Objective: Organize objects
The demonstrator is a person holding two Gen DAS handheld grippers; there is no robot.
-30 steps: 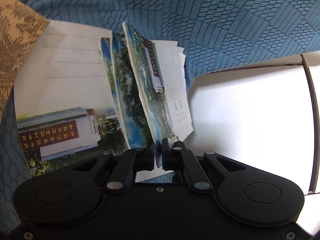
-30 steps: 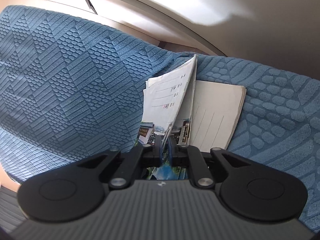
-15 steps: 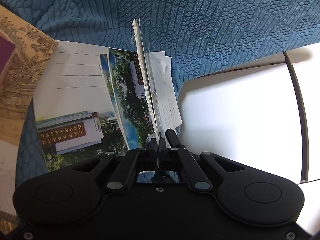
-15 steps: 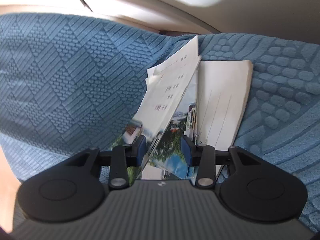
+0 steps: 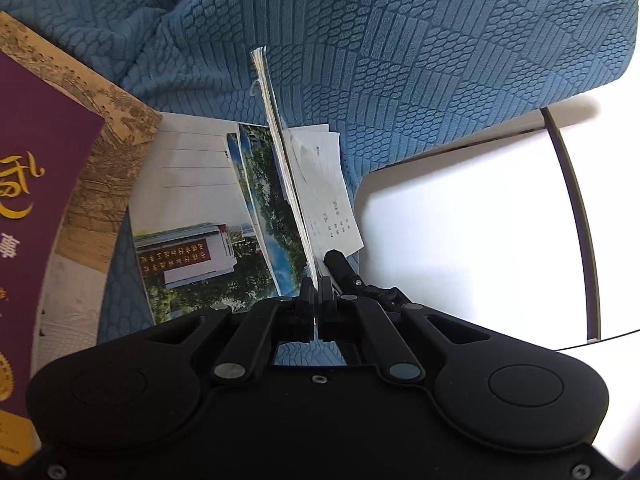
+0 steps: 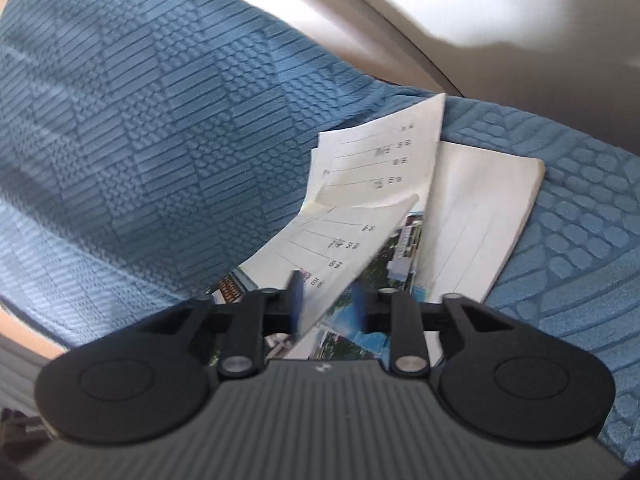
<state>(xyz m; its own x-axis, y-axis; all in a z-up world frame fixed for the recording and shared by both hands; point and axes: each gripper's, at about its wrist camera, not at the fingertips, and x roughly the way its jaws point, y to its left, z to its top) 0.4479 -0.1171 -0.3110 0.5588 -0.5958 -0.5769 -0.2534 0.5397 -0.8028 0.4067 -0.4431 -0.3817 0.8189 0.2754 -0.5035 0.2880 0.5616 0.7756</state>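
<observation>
Two grippers, one sheaf of cards

Our left gripper [image 5: 316, 292] pinches a thin sheaf of cards [image 5: 280, 148] edge-on, jaws pressed together; our right gripper [image 6: 328, 300] has just been closing, jaws still apart, a lifted card [image 6: 340, 252] leaning between them above the blue cloth [image 6: 140, 140].

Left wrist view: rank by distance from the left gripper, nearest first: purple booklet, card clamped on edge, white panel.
1. card clamped on edge: pinched between the shut jaws of the left gripper, running straight ahead.
2. white panel: right of the fingers, beside the blue cloth.
3. purple booklet: far left edge of view.

Panel and booklet are a close call.
</observation>
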